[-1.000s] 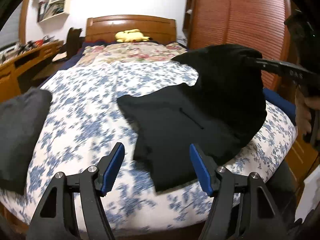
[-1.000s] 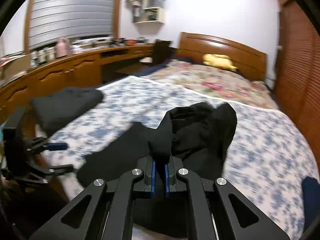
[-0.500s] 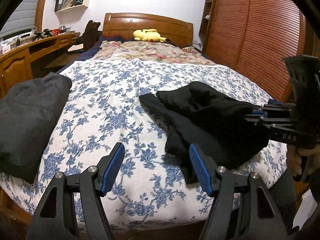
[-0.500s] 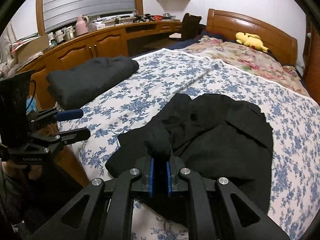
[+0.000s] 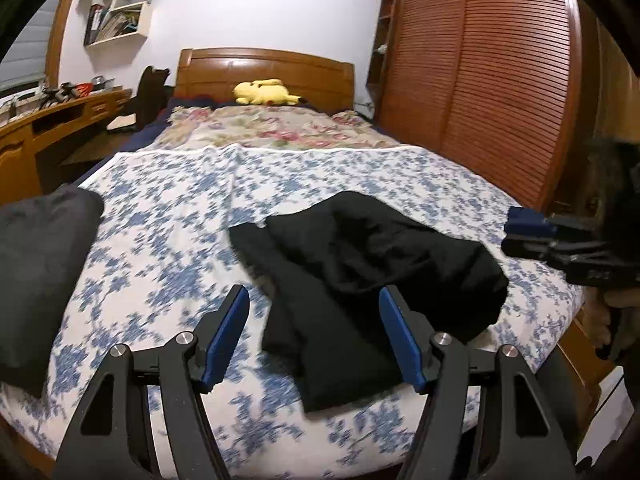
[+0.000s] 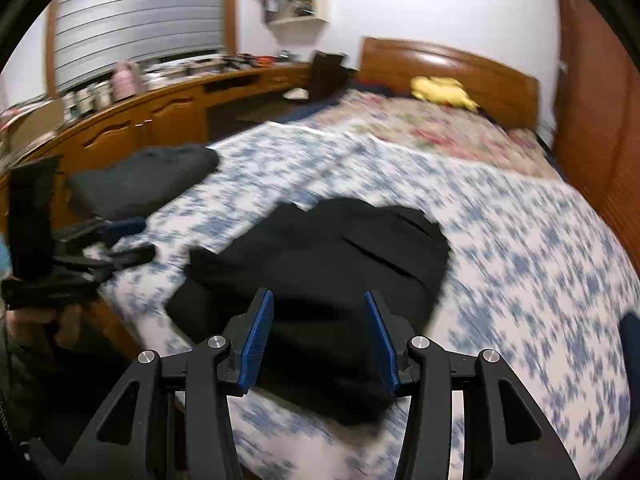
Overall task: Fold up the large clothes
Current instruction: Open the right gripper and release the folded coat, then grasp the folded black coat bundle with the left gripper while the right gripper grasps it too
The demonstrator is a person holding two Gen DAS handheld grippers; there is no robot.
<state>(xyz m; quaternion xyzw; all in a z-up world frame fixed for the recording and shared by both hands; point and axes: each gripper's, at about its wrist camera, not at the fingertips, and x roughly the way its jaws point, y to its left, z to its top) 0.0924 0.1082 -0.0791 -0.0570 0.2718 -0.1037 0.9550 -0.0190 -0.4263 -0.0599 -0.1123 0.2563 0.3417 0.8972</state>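
A black garment (image 5: 372, 280) lies rumpled on the blue-flowered bedspread (image 5: 160, 248) near the foot of the bed, at about 1 o'clock from the left gripper (image 5: 314, 334). That gripper's jaws are spread wide, holding nothing. The right gripper (image 6: 318, 336) hangs over the garment's near edge with its 2 blue pads (image 6: 258, 338) parted and bare. A folded dark grey garment (image 5: 36, 272) rests at 9 o'clock; a yellow plush toy (image 5: 264, 93) sits at 12.

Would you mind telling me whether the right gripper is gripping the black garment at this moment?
No, the right gripper is open, its blue pads apart above the black garment on the bed.
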